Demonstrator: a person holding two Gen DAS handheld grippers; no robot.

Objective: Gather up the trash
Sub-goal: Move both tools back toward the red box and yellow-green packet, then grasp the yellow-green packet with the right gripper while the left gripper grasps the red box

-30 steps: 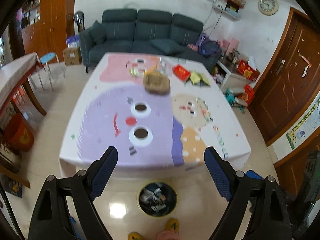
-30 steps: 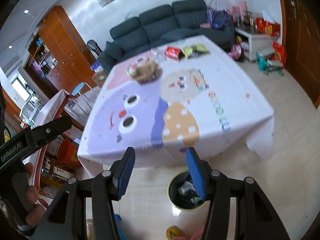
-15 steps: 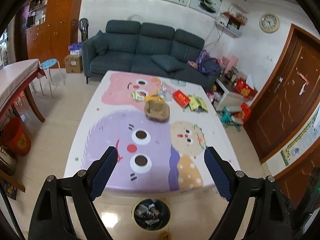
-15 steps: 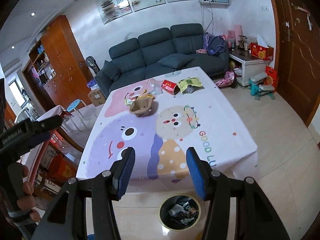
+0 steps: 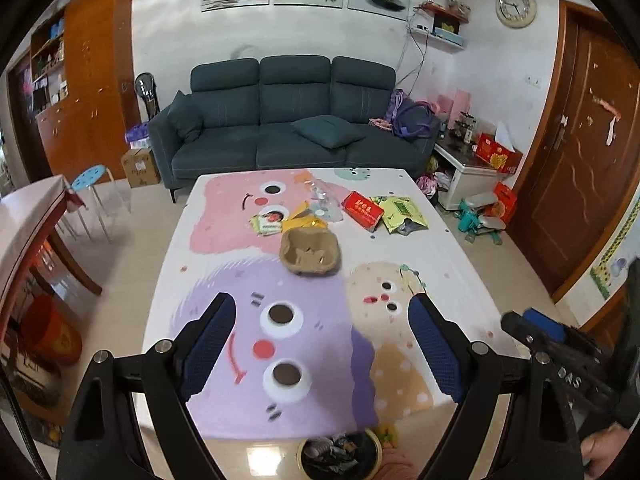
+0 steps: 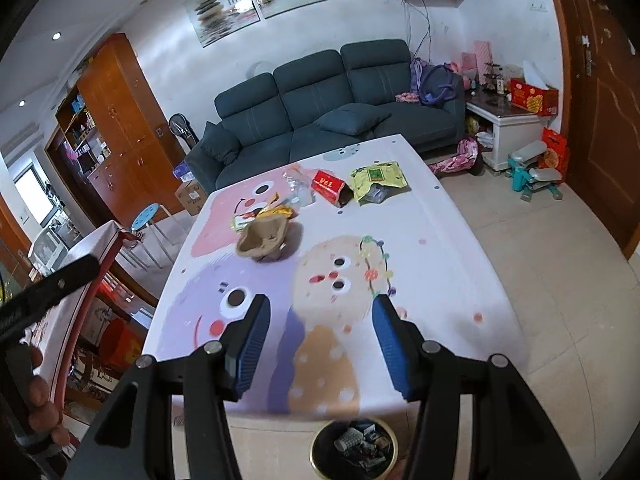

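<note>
Trash lies on the far half of the cartoon tablecloth: a brown pulp cup carrier, yellow snack wrappers, a crumpled clear plastic bottle, a red box and a yellow-green bag. The right wrist view shows the carrier, red box and bag too. A round bin with trash inside stands on the floor at the table's near edge, also bin. My left gripper and right gripper hang open over the near edge, both empty.
A dark sofa stands behind the table. A second table and a blue stool are at the left, a white side table and a wooden door at the right. The floor around is tiled.
Both grippers rose and moved forward toward the table. The table edge and bin slid down in both views and the wall pictures came into sight. The jaws kept their width.
</note>
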